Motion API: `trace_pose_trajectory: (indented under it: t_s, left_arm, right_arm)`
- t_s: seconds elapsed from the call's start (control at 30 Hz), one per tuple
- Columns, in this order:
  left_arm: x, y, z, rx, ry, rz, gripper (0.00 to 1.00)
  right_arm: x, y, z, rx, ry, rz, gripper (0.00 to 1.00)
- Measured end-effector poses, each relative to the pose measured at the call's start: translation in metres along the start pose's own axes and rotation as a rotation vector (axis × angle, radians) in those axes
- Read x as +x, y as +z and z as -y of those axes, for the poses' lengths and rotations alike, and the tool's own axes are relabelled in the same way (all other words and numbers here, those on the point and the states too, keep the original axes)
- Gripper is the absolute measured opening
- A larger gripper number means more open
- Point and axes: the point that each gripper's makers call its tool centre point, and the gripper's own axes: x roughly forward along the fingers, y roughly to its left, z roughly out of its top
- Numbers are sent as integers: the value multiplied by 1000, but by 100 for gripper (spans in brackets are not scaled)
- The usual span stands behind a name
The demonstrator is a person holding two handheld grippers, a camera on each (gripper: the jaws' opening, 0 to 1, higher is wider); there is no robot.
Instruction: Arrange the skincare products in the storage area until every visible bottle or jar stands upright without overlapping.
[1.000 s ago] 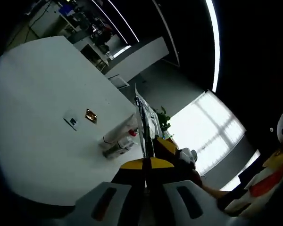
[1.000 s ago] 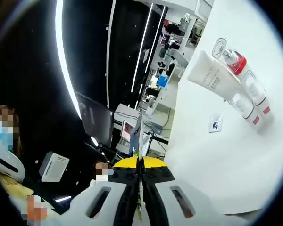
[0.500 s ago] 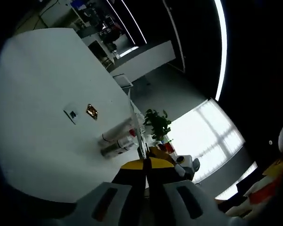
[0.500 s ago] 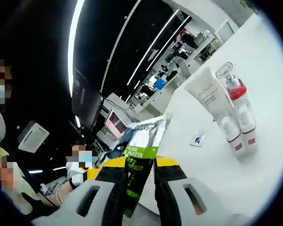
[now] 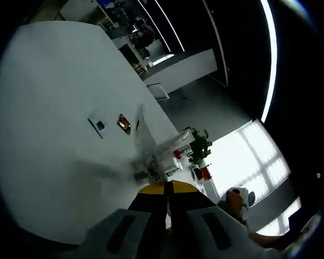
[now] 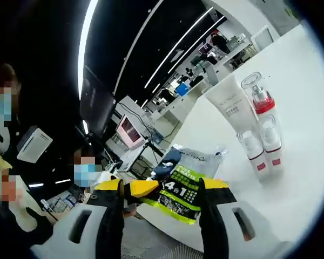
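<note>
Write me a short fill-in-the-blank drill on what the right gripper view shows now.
1. The sachet between the open jaws of the right gripper is printed mainly in ____.
2. The pump bottle has a ____ collar.
3. The white tube stands ____ on the table.

Missing words: green; red; upright

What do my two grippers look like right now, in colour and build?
Both match: the left gripper and right gripper each have pale grey moulded jaws with dark oval slots, black inner faces and yellow tips. No cables or sleeves are visible.
</note>
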Motion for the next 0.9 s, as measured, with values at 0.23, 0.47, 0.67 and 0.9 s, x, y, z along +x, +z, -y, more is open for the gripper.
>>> trace_pose_trajectory:
  t_s: [0.23,0.47,0.67,0.9]
  left_arm:
    - [6,-6,-18,-5,41,-19,0]
    - [9,-14,-32,-7,83,-40,0]
    - [9,-19,-40,0,111,-57,0]
    - [9,-27,-66,-1,206,-93,0]
  right_arm:
    - [-5,-2,1,-50,-9,-29,65]
    - [-12,5,5,-66,-31,-10,76]
    - [-17,7,12,-94,-58,-13,83]
    - [-25,15,18,-106,-81,21,86]
